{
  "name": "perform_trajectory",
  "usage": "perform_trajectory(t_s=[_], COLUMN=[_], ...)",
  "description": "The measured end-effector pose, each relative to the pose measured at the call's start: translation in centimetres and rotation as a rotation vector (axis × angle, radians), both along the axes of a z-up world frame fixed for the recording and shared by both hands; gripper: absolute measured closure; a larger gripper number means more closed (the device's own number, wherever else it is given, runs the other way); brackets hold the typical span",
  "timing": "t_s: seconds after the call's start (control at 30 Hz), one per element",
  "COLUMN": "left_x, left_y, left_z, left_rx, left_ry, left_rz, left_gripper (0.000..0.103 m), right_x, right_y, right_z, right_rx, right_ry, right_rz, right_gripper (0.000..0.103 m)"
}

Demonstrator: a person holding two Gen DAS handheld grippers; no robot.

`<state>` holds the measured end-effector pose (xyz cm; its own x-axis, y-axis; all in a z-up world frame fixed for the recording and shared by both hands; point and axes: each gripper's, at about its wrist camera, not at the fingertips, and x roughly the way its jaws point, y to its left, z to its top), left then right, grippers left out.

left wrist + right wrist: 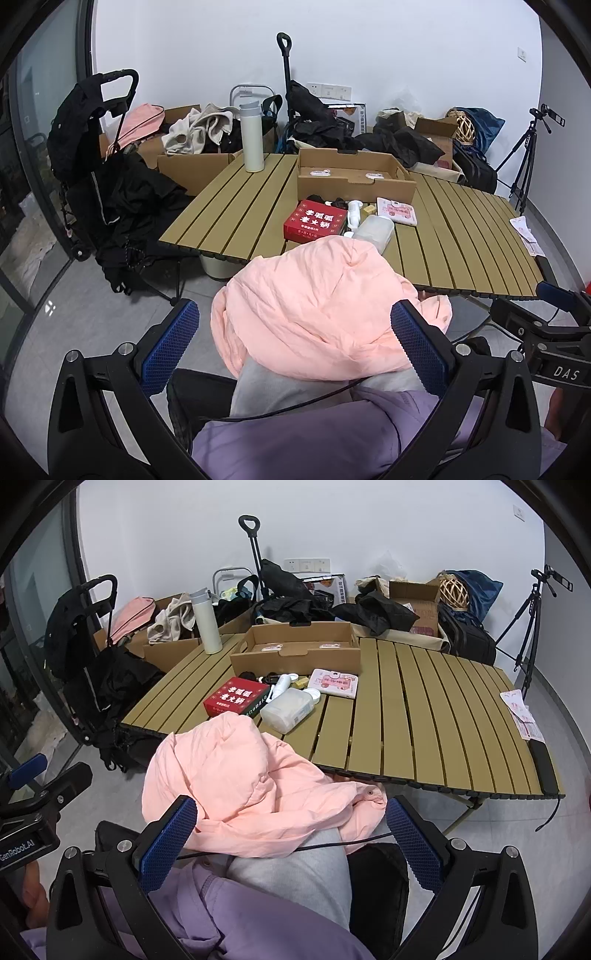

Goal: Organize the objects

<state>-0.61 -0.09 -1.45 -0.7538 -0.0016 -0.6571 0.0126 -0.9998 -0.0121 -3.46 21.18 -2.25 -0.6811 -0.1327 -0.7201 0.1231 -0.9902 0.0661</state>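
Two pairs of blue-padded fingers, left (293,345) and right (291,843), are spread wide and hold nothing. Both point down at a seated person's lap. Between each pair lies a crumpled pink jacket (314,302), resting on grey trousers (295,871) and reaching up to the near edge of the slatted tabletop (424,716). Just past the jacket on the tabletop sit a red box (236,698) and, beside it, a clear plastic tub (288,709) lying on its side. Behind these are a small white bottle (282,683), a pink packet (334,683) and an open shallow carton (295,646). A tall white flask (205,622) stands upright at the far left corner. Printed sheets (521,712) lie at the right edge. Bags and dark clothes crowd the floor beyond.
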Motion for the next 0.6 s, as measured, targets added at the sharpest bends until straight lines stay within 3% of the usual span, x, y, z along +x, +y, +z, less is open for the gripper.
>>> perform_trajectory(t_s=[0.6], left_x=[0.01], left_y=[0.02], left_z=[-0.14], left_rx=[-0.003], left_ry=[-0.005], left_rz=[0.0], left_gripper=[0.0], right_x=[0.13], right_y=[0.08], right_z=[0.02], right_rx=[-0.007], right_ry=[0.001], right_rz=[0.003], right_gripper=[0.0])
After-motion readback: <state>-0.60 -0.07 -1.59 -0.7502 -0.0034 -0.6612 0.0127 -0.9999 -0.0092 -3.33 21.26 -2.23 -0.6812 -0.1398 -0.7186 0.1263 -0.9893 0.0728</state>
